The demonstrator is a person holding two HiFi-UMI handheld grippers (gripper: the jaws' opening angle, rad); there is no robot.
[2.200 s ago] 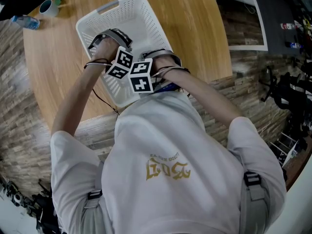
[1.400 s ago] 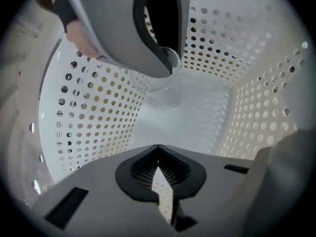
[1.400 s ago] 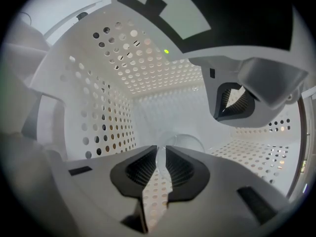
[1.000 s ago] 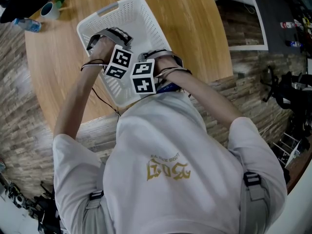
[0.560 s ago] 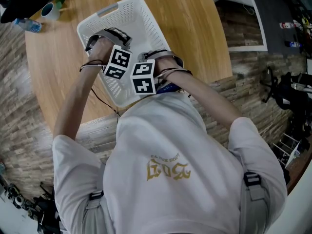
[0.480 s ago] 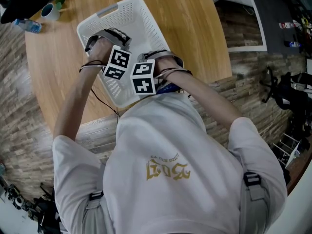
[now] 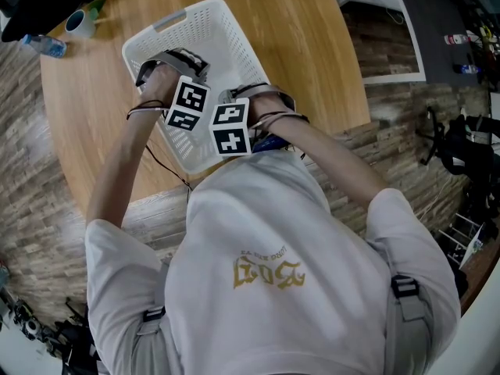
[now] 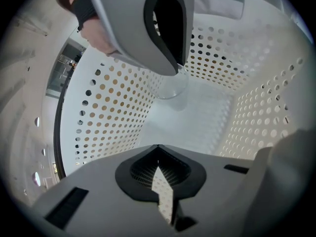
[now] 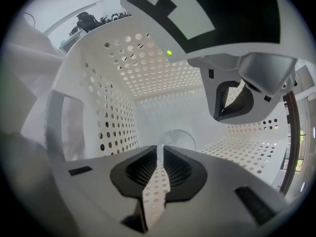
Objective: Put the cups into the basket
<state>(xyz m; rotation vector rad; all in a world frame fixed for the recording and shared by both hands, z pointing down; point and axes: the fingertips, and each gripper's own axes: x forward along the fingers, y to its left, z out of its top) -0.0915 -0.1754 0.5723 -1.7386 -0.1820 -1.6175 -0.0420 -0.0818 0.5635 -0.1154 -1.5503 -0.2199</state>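
From the head view, both tools are down inside the white basket [image 7: 180, 12], which sits on the round wooden table [image 7: 312, 37]. The left gripper [image 7: 181, 59] is toward the far wall, and the right gripper [image 7: 248, 94] is just beside it, their marker cubes nearly touching. Open tabletop lies beyond and to the right of the right gripper. A mug [image 7: 78, 20] and a bottle [image 7: 43, 47] sit well off past the left gripper. In the left gripper view the jaws are pressed together with nothing between them. Perforated walls close in on both sides and bare basket floor runs ahead. The clear cup [image 8: 170, 87] stands on that floor ahead of the jaws, under the tip of the other tool. In the right gripper view the jaws are nipped on the rim of that cup, which bulges just past the tips. A basket wall rises close on the left, the corner lies ahead, and the left tool hangs up to the right. Against half a second ago, hardly anything has shifted: both tools remain in the basket.
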